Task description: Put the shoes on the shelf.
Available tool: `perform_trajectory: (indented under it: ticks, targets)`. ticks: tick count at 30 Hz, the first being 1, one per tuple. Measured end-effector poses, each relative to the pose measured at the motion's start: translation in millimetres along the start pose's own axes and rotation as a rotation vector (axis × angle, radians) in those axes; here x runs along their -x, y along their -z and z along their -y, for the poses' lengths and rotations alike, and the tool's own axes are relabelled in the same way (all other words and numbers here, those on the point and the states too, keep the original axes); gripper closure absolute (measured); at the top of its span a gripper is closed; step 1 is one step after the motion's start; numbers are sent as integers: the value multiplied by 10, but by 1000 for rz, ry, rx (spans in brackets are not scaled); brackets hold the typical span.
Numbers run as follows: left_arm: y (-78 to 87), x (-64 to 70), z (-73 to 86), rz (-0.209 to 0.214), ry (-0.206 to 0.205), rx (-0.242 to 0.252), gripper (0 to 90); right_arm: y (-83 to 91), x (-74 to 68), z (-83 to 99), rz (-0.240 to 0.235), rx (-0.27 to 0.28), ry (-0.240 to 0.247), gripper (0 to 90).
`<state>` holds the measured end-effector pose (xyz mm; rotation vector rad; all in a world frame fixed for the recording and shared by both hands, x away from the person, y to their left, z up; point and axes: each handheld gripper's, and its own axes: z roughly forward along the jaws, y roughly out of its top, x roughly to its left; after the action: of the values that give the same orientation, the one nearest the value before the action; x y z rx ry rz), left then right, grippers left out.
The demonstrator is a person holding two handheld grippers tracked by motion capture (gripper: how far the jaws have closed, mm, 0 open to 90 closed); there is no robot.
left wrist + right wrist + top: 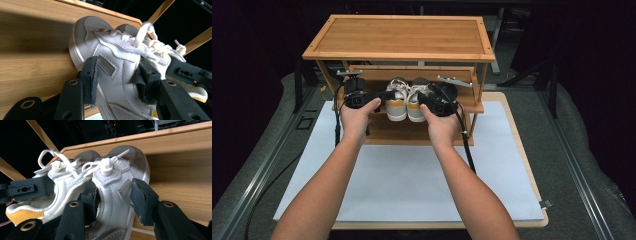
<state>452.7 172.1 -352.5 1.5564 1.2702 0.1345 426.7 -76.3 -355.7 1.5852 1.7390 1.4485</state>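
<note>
Looks like a lab or recording studio rather than a home. Dark all round, with black drapes (592,75) hanging at three o'clock and black stand legs (532,75) at one o'clock, grey carpet (572,125) underfoot with a metal floor rail (267,160) running along nine o'clock and a floor socket (305,122) beside it. Set at the centre like a staged prop: a bamboo shoe rack (399,37) on a white sheet (412,175) over a wooden board (522,150), with cables (464,140) trailing back toward six o'clock.
</note>
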Motion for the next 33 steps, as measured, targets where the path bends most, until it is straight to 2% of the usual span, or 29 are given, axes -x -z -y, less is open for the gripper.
perform_trajectory:
  ticks: [3, 6, 7, 10, 12, 14, 15, 18, 19, 20, 22, 25, 29, 33]
  targets:
    - [-29, -10, -15, 1, -2, 2, 562, -27, 26, -11, 1, 8, -10, 577]
    - [-47, -40, -18, 11, 13, -2, 560, -28, 36, -17, 11, -8, -25, 574]
    - [-54, -39, -22, 10, 18, -2, 558, -38, 47, -21, -1, -4, -36, 573]
    - [-66, -34, -37, 4, 13, -11, 553, -43, 65, -38, -3, -19, -44, 571]
    - [-79, -21, -48, -6, 8, -12, 548, -55, 68, -41, 15, -15, -45, 566]
    - [-91, -1, -60, -18, 9, -12, 542, -75, 80, -51, -5, -4, -50, 558]
    - [-98, 7, -70, -23, 7, -15, 540, -71, 81, -62, 5, -17, -46, 554]
    - [-117, 21, -91, -15, 14, -12, 492, -85, 90, -103, -4, -32, -24, 537]
    - [-119, 28, -98, -23, 4, -15, 484, -91, 94, -114, -12, -33, -13, 534]
    - [-124, 49, -102, -25, 6, -4, 471, -99, 88, -118, -3, -28, -8, 529]
    - [-123, 45, -107, -26, 1, -13, 462, -100, 84, -130, -2, -38, 8, 516]
    - [-113, 28, -112, -14, 8, -8, 457, -111, 94, -139, -26, -27, -6, 495]
    - [-64, 46, -134, 0, 18, 17, 455, -85, 95, -156, -18, -34, -2, 489]
    - [-35, 51, -146, 3, 9, 20, 454, -66, 106, -176, -41, -12, -21, 487]
